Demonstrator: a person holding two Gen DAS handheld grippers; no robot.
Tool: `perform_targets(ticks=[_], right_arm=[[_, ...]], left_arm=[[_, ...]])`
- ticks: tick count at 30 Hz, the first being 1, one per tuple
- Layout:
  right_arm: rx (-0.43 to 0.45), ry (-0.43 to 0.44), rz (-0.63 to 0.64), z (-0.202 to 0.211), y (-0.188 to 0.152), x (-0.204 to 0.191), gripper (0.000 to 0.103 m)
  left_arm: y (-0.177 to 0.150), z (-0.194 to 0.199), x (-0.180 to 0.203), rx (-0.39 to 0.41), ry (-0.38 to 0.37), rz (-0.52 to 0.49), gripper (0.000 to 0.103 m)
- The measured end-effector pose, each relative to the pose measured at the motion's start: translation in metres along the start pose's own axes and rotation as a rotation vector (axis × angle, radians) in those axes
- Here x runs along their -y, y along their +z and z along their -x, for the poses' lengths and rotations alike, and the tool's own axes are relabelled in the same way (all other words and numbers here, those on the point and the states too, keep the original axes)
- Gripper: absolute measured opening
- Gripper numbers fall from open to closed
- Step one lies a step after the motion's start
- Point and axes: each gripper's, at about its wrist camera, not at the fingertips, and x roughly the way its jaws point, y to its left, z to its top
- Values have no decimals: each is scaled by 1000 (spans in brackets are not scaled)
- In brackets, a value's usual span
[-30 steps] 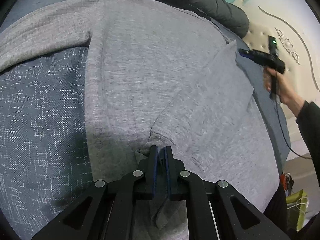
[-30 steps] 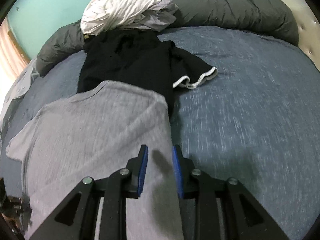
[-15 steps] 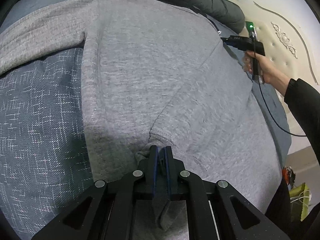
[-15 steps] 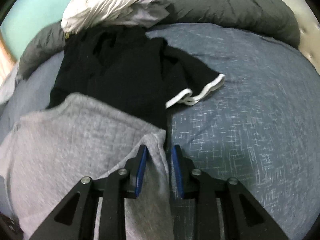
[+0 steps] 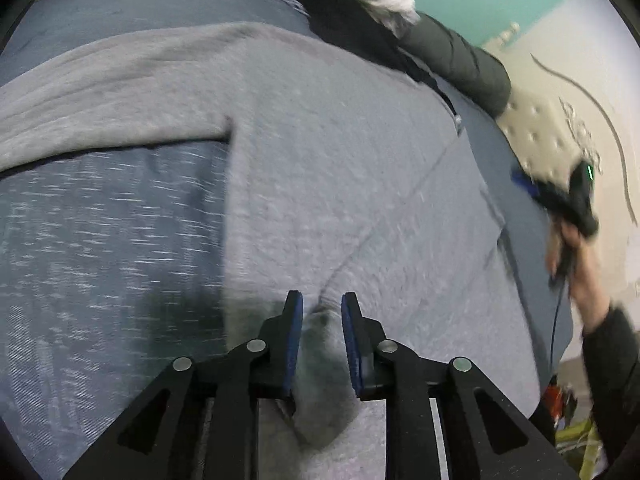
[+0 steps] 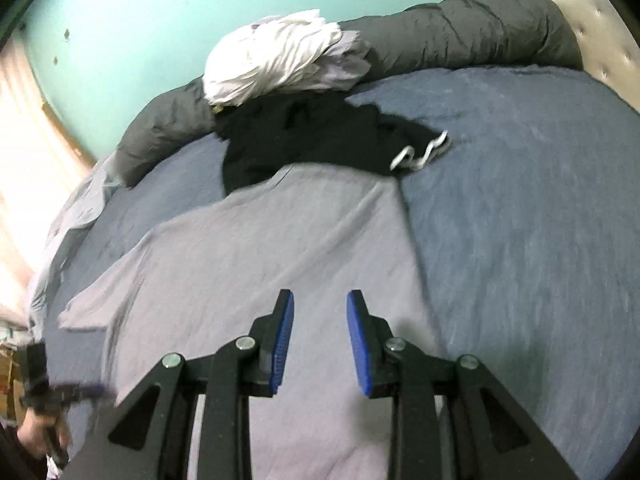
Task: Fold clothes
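A grey shirt (image 6: 256, 264) lies spread flat on a blue bed (image 6: 520, 208). The left tool (image 5: 318, 312) is open, a cuff bunched loosely between its fingers. The right tool (image 6: 320, 312) hovers open above the shirt. Only the right view shows the black garment (image 6: 312, 136) at 12 o'clock.

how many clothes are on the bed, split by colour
grey: 1, the grey shirt spread flat on the blue bedsheet
black: 1, the black garment with white trim
white: 1, the crumpled white bundle; it may hold more than one piece, I cannot tell
total: 3
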Motion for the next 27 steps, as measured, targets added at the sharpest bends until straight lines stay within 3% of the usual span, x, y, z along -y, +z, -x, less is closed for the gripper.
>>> perform_targets(ticks=[12,15,18,21,27], right_arm=[[5,92,-62,41,-97,-49,27],[14,118,-82,47,-108,-55,33],[10,125,-94,45,-113,-58,35],[4,118,-99,40,-116,-58,36],[5,122,-123,32,-117,-53,36]], left_arm=[[-7,54,-37,47,155,49,30],[-9,73,-57,61,196,88,32],[-11,93,-86,89,213,173,45],[-12,113,-117,129,218,285,46],[-3,140,-169,203,310,378,46]])
